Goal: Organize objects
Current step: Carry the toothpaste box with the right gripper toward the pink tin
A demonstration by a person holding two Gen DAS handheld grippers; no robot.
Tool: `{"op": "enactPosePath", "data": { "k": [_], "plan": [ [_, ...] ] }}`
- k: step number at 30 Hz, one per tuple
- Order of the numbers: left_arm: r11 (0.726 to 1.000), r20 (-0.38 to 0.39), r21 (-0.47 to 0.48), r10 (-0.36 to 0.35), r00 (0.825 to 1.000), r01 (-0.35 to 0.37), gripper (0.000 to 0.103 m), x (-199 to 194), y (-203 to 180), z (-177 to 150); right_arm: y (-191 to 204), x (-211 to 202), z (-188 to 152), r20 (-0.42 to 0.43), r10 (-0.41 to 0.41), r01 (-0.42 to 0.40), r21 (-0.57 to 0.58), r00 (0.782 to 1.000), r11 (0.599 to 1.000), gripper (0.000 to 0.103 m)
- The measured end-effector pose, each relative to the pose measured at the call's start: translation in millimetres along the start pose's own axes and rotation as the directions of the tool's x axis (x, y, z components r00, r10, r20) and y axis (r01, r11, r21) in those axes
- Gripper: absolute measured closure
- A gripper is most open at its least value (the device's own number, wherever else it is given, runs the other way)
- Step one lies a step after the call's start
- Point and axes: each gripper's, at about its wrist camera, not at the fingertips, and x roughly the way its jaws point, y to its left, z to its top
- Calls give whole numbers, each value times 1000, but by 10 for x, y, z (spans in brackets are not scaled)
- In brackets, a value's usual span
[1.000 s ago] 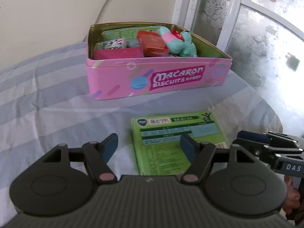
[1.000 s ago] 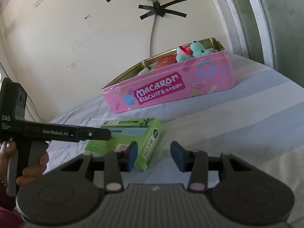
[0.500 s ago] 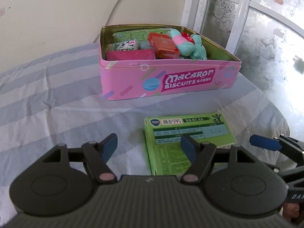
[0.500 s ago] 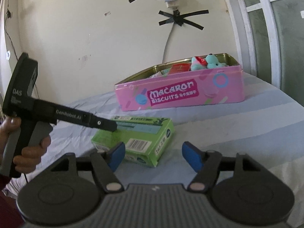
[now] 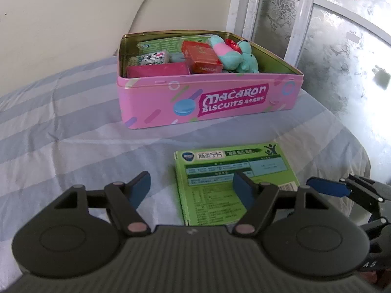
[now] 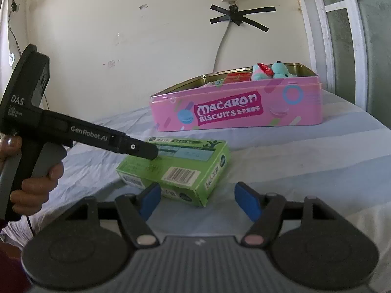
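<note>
Both grippers have drawn back from the flat green cardboard medicine box (image 6: 176,168), which lies on the striped bed (image 5: 61,131) just before the open pink biscuit tin (image 5: 210,102). Left gripper (image 5: 191,190) and right gripper (image 6: 199,201) fingers stand apart, empty; the box seems the last to stow.

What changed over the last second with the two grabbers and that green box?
The right gripper opened its fingers wider and pulled back a little from the green box. The left gripper also drew back, fingers open as before. Nothing was grabbed or released. The box lies on the striped sheet as before, and the pink tin with its contents has not moved.
</note>
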Motion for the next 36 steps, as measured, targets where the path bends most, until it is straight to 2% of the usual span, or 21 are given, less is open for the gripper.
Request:
{"op": "enactPosePath", "data": {
  "k": [5,7,16,21,28,33,36],
  "plan": [
    [1000,0,-1,0,1000,0,26,2,-2,-1,-15,12,1,-3,0,0,6,1000,1000,33],
    [1000,0,1,2,1000,-2,22,2,3,-3,-14,12,2,-3,0,0,6,1000,1000,33],
    [1000,11,-6,2,1000,-2,21,15,-5,-32,65,54,2,-5,-7,7,-23,1000,1000,33],
    [1000,21,-16,3,1000,-2,11,29,26,-70,65,94,21,-7,-16,16,-23,1000,1000,31],
    [998,29,-57,-32,999,34,10,45,95,-106,116,145,18,-6,-33,32,-69,999,997,26],
    [985,6,-89,-146,989,146,11,96,116,-141,134,201,23,-7,-49,48,-95,999,994,26],
    [982,11,-91,-167,986,167,11,108,94,-151,133,217,32,-4,-48,48,-104,999,993,26]
  ]
}}
